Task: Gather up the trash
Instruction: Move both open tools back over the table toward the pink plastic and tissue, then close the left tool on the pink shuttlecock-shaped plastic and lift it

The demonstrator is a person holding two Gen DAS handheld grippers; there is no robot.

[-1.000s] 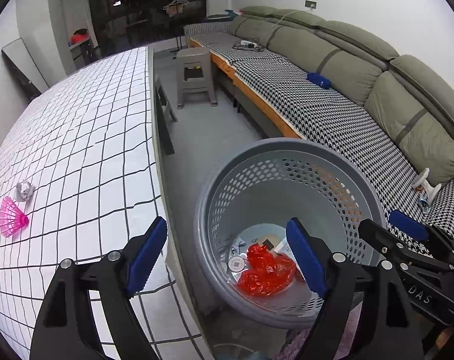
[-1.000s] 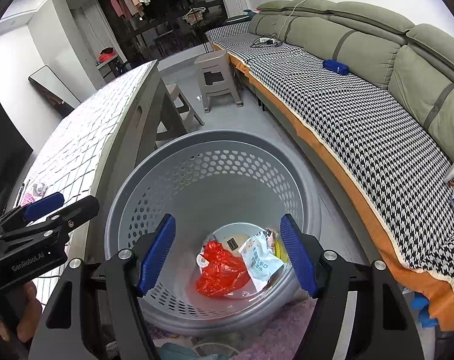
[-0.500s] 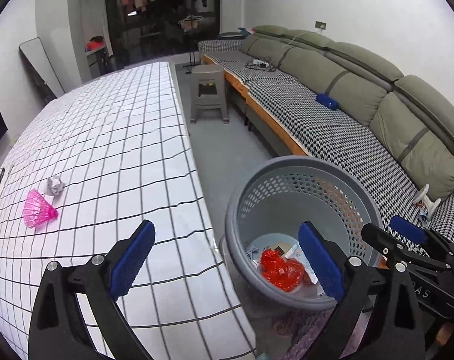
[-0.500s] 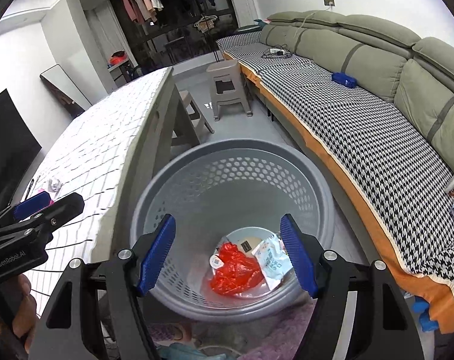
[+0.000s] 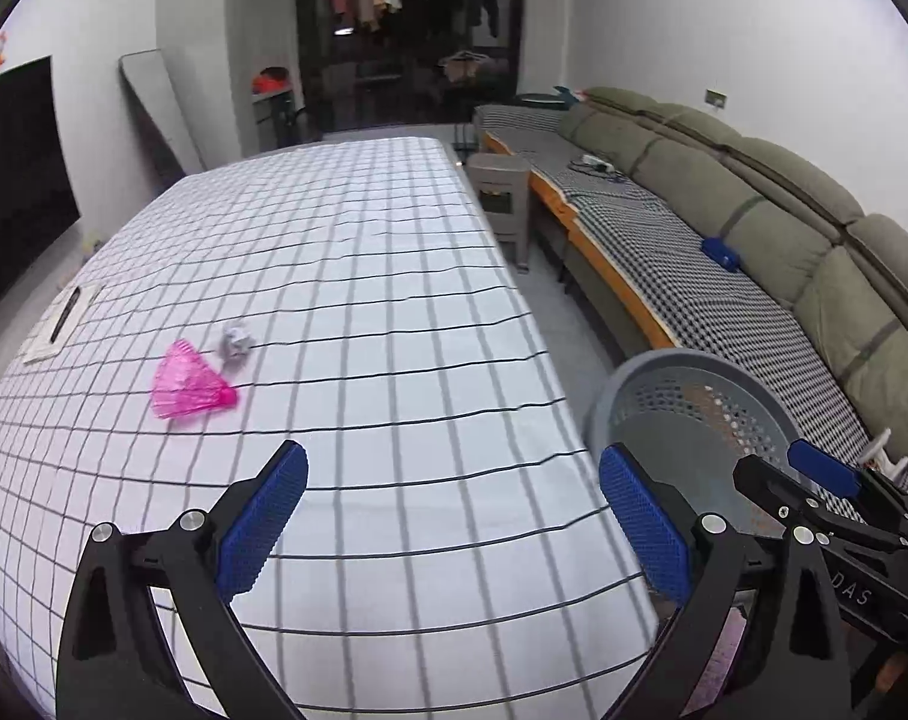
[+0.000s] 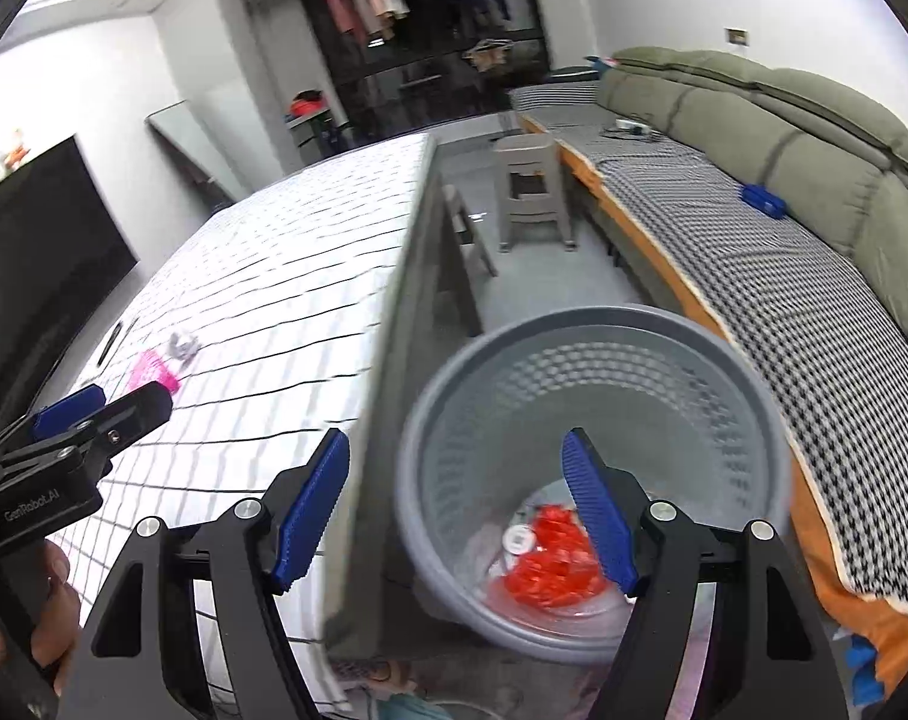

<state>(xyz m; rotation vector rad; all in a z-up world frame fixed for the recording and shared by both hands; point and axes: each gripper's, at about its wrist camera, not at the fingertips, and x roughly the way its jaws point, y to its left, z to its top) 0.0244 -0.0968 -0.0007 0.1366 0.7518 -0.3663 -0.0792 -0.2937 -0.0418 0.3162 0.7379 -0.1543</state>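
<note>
A pink shuttlecock (image 5: 188, 383) lies on the checked tablecloth (image 5: 363, 312), with a crumpled ball of paper (image 5: 236, 343) just beyond it. My left gripper (image 5: 454, 516) hovers over the table's near part, open and empty, short of both. A grey perforated bin (image 6: 598, 468) stands on the floor beside the table edge; red plastic wrapping (image 6: 553, 564) and other scraps lie at its bottom. My right gripper (image 6: 460, 504) is open and empty, straddling the table edge and the bin's rim. The shuttlecock (image 6: 150, 373) and paper ball (image 6: 182, 343) show far left in the right wrist view.
A long green sofa (image 5: 754, 204) with a houndstooth cover runs along the right wall. A grey plastic stool (image 5: 502, 198) stands between table and sofa. A white pad with a pen (image 5: 63, 324) lies at the table's left edge. A dark TV screen (image 5: 15, 168) is at the left.
Both grippers have swung left and risen, away from the bin and over the table. The left jaws have spread wider. The bin has slid to the right of both views.
</note>
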